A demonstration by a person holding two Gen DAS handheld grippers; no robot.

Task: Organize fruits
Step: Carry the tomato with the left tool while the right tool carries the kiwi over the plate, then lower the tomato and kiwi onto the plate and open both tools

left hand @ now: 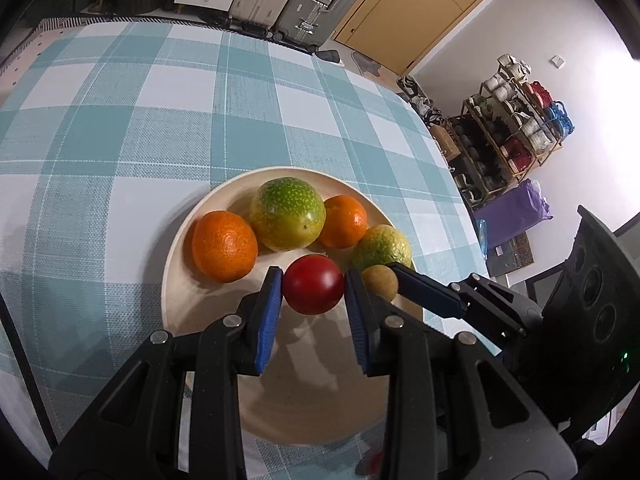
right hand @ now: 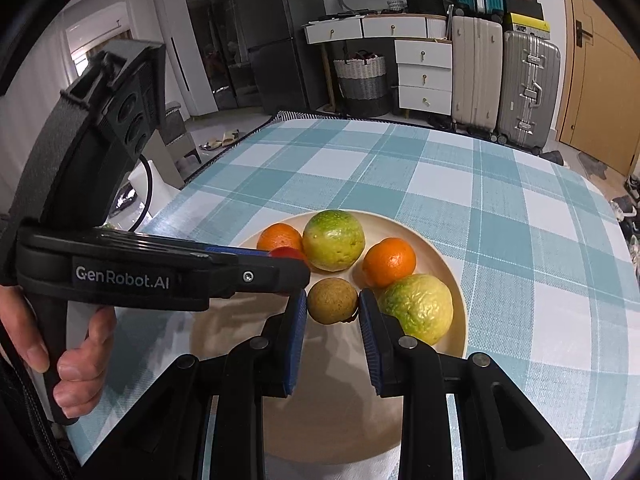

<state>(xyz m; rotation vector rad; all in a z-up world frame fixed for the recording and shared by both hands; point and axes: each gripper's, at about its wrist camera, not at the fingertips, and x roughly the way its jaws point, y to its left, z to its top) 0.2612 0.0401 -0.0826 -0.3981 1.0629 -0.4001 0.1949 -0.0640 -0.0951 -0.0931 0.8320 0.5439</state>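
Observation:
A cream plate (left hand: 180, 280) (right hand: 452, 276) on the checked tablecloth holds two oranges (left hand: 223, 246) (left hand: 343, 221) and two green-yellow fruits (left hand: 286, 213) (left hand: 380, 246). My left gripper (left hand: 314, 286) is shut on a red tomato (left hand: 314, 290) over the plate's near half. In the right wrist view my right gripper (right hand: 333, 302) is shut on a small brown round fruit (right hand: 332, 300), close beside the left gripper's fingers (right hand: 276, 276); the same brown fruit (left hand: 380, 282) shows in the left wrist view. A hand (right hand: 72, 360) holds the left gripper's handle.
The teal-and-white checked table (left hand: 160, 120) stretches beyond the plate. Its right edge (left hand: 460, 200) drops to the floor near a shoe rack (left hand: 508, 140). Suitcases (right hand: 504, 84), white drawers (right hand: 424, 76) and a woven basket (right hand: 362, 80) stand past the far edge.

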